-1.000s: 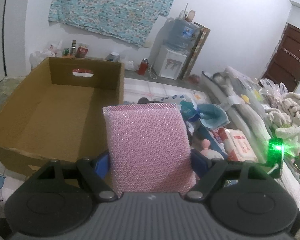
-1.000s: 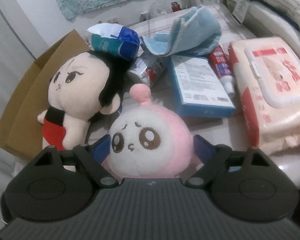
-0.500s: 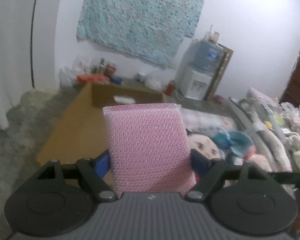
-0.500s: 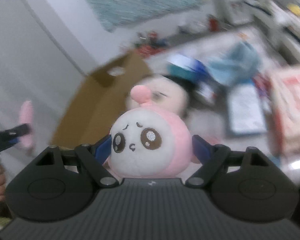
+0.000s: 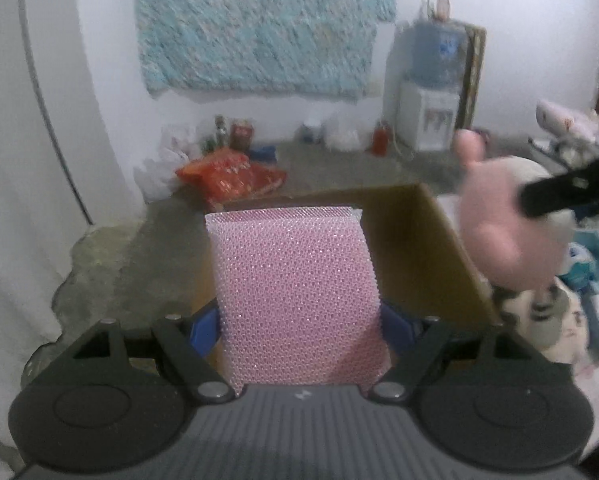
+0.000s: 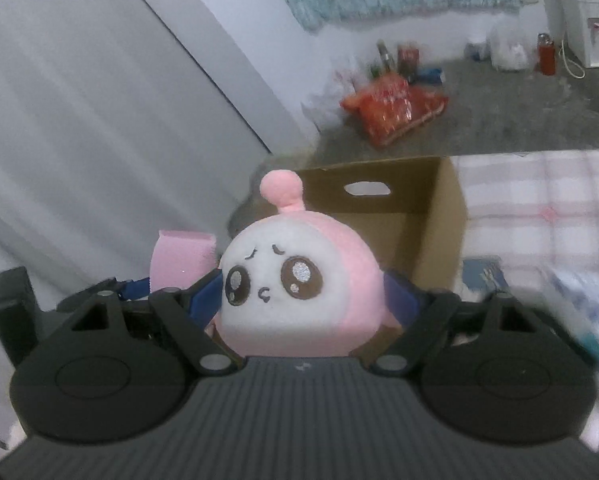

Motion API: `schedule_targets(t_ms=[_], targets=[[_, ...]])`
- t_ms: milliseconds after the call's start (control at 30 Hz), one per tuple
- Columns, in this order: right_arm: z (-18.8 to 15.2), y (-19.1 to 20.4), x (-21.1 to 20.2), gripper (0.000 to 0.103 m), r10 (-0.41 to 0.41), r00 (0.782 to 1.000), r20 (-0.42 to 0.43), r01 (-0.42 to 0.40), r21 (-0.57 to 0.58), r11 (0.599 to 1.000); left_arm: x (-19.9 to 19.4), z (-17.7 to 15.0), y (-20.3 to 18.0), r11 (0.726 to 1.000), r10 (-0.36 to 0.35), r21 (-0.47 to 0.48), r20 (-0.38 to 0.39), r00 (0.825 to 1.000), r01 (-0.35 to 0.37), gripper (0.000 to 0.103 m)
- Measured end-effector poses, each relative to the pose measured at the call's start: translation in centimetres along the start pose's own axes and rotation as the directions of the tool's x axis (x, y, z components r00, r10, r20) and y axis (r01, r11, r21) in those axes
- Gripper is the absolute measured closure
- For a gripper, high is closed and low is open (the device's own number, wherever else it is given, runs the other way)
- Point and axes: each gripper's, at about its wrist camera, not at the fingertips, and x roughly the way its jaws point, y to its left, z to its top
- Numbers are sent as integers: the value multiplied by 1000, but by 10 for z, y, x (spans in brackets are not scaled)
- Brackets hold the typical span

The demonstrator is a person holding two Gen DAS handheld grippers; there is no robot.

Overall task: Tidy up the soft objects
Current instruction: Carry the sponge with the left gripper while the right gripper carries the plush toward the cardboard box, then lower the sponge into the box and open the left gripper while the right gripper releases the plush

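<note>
My left gripper (image 5: 301,324) is shut on a pink mesh sponge (image 5: 295,296), which stands upright between the blue pads above the open cardboard box (image 5: 419,256). My right gripper (image 6: 303,296) is shut on a round pink and white plush toy (image 6: 295,284) with big eyes and a pink knob on top. That plush (image 5: 503,224) also shows blurred at the right of the left wrist view, over the box's right wall. In the right wrist view the sponge (image 6: 181,260) and left gripper sit to the left, and the box (image 6: 427,216) lies behind the plush.
A black-haired doll (image 5: 555,320) lies right of the box among a blue cloth and packets. A checked sheet (image 6: 539,200) covers the bed. On the floor beyond are an orange snack bag (image 6: 395,108), bottles, a red flask (image 6: 546,60) and a water dispenser (image 5: 431,120).
Both grippers swung left and rose toward the box, each keeping its grip. The right gripper lifted the plush off the bed clutter; it now hangs beside the sponge.
</note>
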Motion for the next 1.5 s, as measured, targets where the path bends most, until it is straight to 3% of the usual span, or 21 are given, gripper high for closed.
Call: schedule_targets(t_ms=[200,367,567,833,1200,1367,1500], targets=[[45,-1,102,19,-97,986,-137,103,33,994,88,23,16,997,-5,77,-109,994,14,21],[61,-6,161,18,-170,964,-207,176,12,984,141,31,18,989,11,148,-163,987,14,21],[68,-10,207,16,-211,945,-250,216,-7,976,183,31,18,981,38,196,-215,976,5,19],[72,-25,251,18,-227,931,-287,240,9,971,207,29,16,971,82,236,-240,967,-23,14],[73,-22,251,21,-223,935,-275,232,1,973,202,31,17,972,100,229,-238,966,-44,11],[77,-17,225,21,-181,957,-225,185,-2,983,186,35,21,979,89,202,-228,970,-42,11],[77,-11,177,21,-127,979,-157,127,-14,992,164,40,25,987,78,157,-219,973,-44,10]])
